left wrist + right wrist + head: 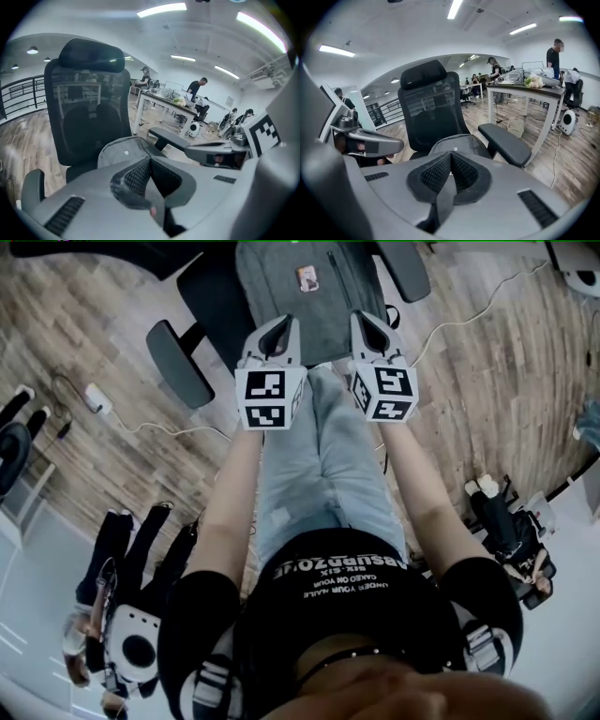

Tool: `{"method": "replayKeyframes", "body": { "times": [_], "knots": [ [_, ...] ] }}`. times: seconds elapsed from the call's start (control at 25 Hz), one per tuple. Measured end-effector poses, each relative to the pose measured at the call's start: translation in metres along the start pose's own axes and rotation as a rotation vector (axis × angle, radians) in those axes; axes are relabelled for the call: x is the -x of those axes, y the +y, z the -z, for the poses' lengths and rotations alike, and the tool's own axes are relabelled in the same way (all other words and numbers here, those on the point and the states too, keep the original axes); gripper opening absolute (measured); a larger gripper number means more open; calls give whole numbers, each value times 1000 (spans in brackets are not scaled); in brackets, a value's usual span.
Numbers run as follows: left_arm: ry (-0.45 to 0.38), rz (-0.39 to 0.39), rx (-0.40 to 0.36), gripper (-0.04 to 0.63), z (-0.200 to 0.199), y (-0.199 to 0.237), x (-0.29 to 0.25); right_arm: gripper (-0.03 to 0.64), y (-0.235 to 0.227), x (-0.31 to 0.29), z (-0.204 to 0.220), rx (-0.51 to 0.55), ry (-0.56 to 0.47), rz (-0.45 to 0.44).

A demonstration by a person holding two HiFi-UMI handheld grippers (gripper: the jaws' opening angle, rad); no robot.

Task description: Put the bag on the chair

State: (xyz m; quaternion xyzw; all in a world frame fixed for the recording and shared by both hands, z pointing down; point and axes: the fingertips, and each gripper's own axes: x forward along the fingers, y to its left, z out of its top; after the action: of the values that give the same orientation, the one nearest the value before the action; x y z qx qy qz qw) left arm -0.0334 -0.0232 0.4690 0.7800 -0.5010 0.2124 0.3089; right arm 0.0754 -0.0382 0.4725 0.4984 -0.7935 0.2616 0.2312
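The grey bag [300, 287] lies on the seat of the black office chair [173, 362], just beyond my knees in the head view. Both grippers hover side by side above its near edge. My left gripper [281, 324] is shut, its pads meeting with nothing between them, and my right gripper [366, 320] is shut and empty too. In the left gripper view the bag [124, 152] rests under the mesh backrest [89, 117], past the left gripper [150, 161]. The right gripper view shows the bag [454, 143], the chair [431, 117] and the right gripper [451, 159].
White cables [469, 306] and a power adapter [94, 397] trail over the wooden floor around the chair. A white table [534, 91] stands to the chair's right, with people working behind it. A small white device [568, 119] sits on the floor nearby.
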Motion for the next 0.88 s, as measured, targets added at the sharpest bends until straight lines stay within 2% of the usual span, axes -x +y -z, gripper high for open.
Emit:
{"method": "replayKeyframes", "body": {
  "times": [0.2,0.48,0.64,0.88],
  "knots": [
    [-30,18,62,17,-7,-10,9,15,17,10,-8,31,-26,-37],
    [-87,60,72,17,-13,-28,21,15,34,21,-16,83,-59,-69],
    [-90,65,40,17,-12,-31,22,15,37,21,-17,93,-63,-81],
    [-51,50,-17,17,-7,-31,24,15,46,24,-13,101,-49,-101]
  ]
}}
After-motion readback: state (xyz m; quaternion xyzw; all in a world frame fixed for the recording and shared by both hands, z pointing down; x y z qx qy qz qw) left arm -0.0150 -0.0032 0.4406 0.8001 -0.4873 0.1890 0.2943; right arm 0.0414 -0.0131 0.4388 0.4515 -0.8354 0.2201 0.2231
